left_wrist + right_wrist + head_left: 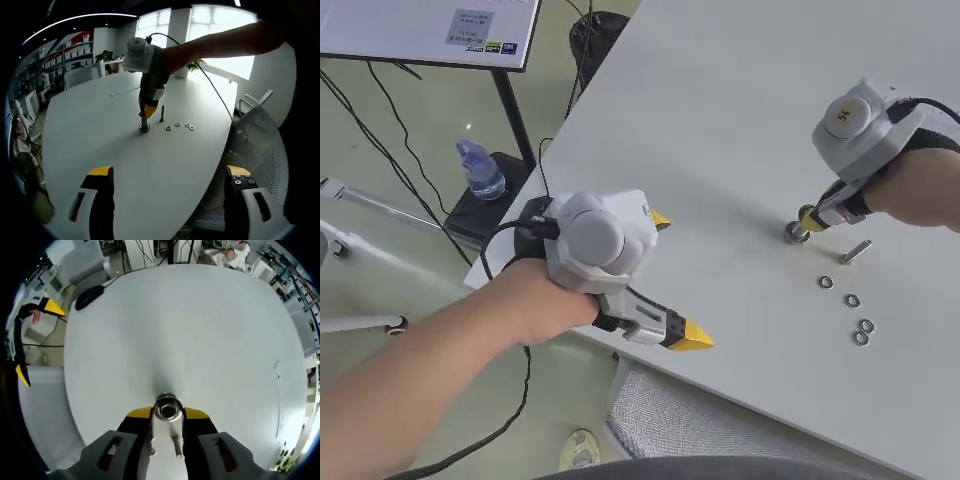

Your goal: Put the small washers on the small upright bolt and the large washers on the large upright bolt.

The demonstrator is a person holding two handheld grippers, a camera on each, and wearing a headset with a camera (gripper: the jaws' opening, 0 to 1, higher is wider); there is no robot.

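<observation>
The large grey steel bolt [795, 233] stands upright on the white oval table [720, 120]. Its long axis is vertical and there is wider metal at its foot, which we see clearest in the left gripper view. The thin small steel bolt [856, 251] is also upright, just beside it but not touching. Four small steel washers [853, 300] lie flat in a loose row near the small bolt, on the side away from the large one.

On the right gripper [807, 222] the jaws are narrow. Its yellow tips sit either side of a silvery metal ring [167, 410] with a dark centre, over the large bolt. We cannot tell whether the ring is a loose washer or the bolt's top.

On the left gripper [677, 280] the jaws are wide and empty. It is at the table's near edge, well apart from the bolts.

Writing: the yellow round sticker [842, 117] on the right gripper's housing has characters we cannot read. The labels on the monitor [430, 30] are too small to read.
</observation>
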